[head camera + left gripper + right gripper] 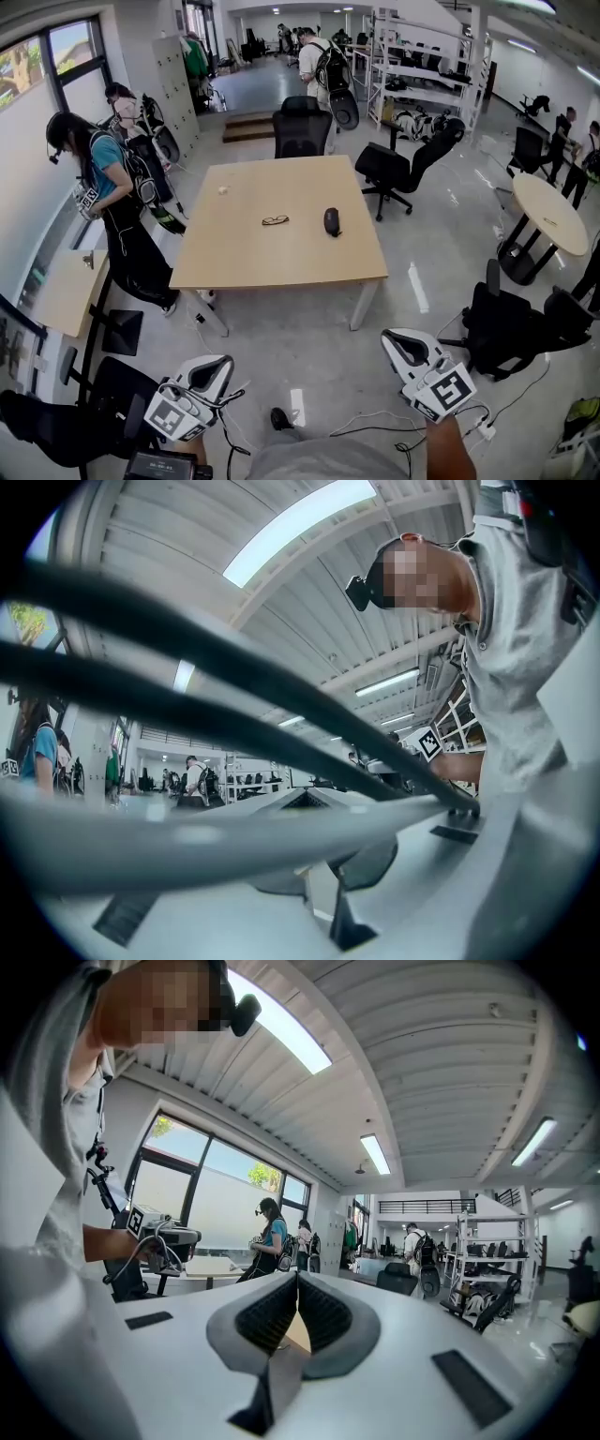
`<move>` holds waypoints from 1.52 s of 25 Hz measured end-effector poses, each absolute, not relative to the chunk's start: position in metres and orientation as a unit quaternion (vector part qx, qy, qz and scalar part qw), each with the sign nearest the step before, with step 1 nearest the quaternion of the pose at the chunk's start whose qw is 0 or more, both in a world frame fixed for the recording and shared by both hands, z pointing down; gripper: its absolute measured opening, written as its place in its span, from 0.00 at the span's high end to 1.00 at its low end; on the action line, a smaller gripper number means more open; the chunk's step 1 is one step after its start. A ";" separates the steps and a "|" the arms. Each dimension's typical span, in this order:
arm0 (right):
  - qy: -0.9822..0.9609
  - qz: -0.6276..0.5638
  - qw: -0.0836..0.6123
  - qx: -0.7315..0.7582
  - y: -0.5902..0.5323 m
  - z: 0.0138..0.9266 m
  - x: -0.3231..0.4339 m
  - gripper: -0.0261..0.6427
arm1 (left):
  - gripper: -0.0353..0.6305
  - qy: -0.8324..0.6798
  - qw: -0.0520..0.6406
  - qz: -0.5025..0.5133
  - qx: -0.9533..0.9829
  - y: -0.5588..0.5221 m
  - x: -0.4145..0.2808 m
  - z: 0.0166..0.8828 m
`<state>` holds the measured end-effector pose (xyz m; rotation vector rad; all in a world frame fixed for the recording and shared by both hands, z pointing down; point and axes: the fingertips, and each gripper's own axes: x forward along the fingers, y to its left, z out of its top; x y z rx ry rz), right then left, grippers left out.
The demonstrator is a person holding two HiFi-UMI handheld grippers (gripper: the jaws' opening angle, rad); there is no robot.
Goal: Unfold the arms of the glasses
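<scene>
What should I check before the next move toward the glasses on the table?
1. Glasses visible on table: ok.
2. Arms folded or unfolded: cannot tell, too small.
3. Left hand-held gripper and right hand-held gripper within reach: not ok, both short of the table.
4. Jaws open for grasping: not ok, both shut, empty.
5. Dark oval object apart from glasses: ok.
</scene>
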<state>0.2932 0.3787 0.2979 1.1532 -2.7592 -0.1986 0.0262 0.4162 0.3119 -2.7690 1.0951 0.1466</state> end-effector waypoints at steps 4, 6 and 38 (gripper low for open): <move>-0.912 -0.061 0.079 0.398 0.346 0.299 0.275 0.95 | 0.94 0.365 0.078 0.052 -0.926 0.381 0.001 0.313; -0.909 -0.059 0.081 0.404 0.331 0.298 0.262 0.95 | 0.94 0.365 0.085 0.046 -0.926 0.364 -0.014 0.313; -0.911 -0.030 0.097 0.400 0.048 0.330 0.166 0.95 | 0.94 0.368 0.062 0.016 -0.928 0.081 -0.092 0.352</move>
